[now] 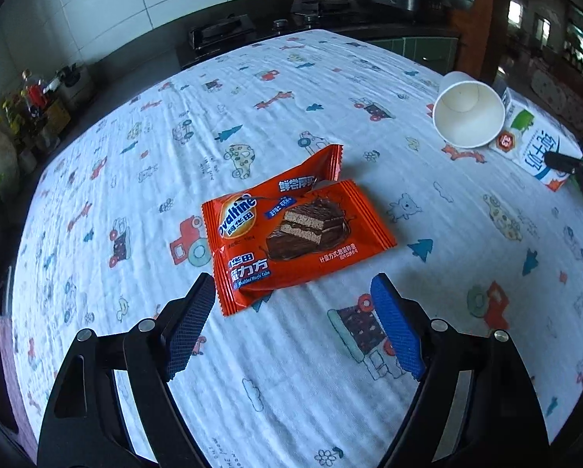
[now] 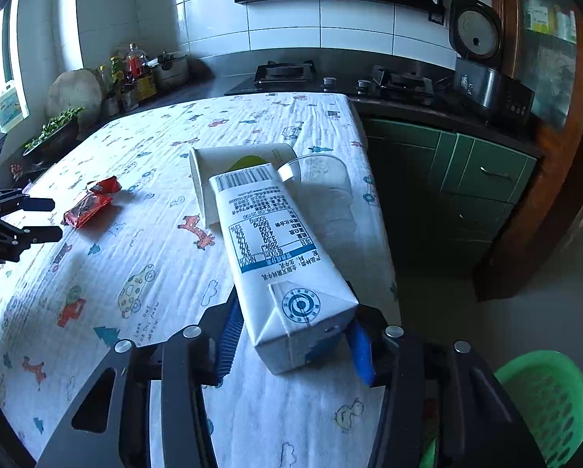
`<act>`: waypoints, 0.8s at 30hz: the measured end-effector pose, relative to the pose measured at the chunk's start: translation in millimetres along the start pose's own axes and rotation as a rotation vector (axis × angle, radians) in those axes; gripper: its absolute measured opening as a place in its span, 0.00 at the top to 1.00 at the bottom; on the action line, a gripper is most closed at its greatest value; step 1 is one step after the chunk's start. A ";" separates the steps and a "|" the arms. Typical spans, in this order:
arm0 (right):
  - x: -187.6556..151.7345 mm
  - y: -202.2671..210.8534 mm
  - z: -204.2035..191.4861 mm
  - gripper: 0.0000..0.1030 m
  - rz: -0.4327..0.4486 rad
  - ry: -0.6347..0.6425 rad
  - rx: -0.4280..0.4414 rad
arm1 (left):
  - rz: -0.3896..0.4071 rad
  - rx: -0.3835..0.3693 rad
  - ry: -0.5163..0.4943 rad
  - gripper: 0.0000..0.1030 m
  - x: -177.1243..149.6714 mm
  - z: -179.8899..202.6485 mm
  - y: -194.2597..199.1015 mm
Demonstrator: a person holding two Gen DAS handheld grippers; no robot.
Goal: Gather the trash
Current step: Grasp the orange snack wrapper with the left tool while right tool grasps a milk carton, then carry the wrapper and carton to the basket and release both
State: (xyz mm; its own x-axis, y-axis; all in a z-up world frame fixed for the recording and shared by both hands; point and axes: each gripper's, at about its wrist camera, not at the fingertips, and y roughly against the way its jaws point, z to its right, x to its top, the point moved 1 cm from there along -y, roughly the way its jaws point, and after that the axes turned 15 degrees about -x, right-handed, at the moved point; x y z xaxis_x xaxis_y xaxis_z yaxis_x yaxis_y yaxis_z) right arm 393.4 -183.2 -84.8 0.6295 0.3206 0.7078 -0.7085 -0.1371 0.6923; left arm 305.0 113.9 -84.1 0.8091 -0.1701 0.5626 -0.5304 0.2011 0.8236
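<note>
A: Where is the trash seen, and how are the two grippers set?

B: In the left wrist view an orange snack wrapper is found at the centre of the frame, lying on the patterned worktop. The left gripper is held with its jaws wide apart just below the wrapper; nothing is pressed by its pads. A white paper cup is seen on its side at the upper right, with the milk carton beside it.

A: And the right side?

B: In the right wrist view the carton fills the middle of the frame, its near end set between the blue pads of the right gripper. Those pads appear to be clamped on the carton's two side faces. A green basket is visible at the lower right, off the worktop's edge.

A: How can these things be expected to handle?

B: The wrapper is judged light, thin and slippery; it will crumple, so it is best pinched across its near corner or its sealed edge. The carton is judged stiff but crushable, probably empty and light; a grip across the flat faces near the folded end should be kept gentle. The cup would be dented easily.
</note>
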 end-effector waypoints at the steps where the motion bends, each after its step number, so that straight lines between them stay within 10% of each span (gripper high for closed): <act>1: -0.9 1.0 -0.9 0.58 -0.001 -0.003 -0.001 | -0.004 0.011 -0.025 0.21 0.6 3.8 -2.2; 5: -4.1 4.7 -1.3 0.58 -0.004 -0.013 -0.003 | -0.012 0.056 -0.109 0.22 4.0 16.8 -10.2; 14: -12.8 15.4 -3.5 0.59 -0.004 -0.033 -0.007 | 0.011 -0.005 -0.067 0.75 7.5 9.7 -11.3; 24: -29.7 45.8 -0.3 0.59 0.010 -0.102 0.003 | 0.113 -0.094 0.016 0.98 1.8 16.7 35.8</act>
State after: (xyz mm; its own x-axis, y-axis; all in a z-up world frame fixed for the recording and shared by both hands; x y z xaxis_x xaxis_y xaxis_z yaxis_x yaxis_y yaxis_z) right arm 342.2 -198.7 -74.1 0.6520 0.2225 0.7248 -0.7136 -0.1429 0.6858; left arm 283.2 104.7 -52.4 0.7501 -0.1264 0.6491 -0.5925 0.3075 0.7445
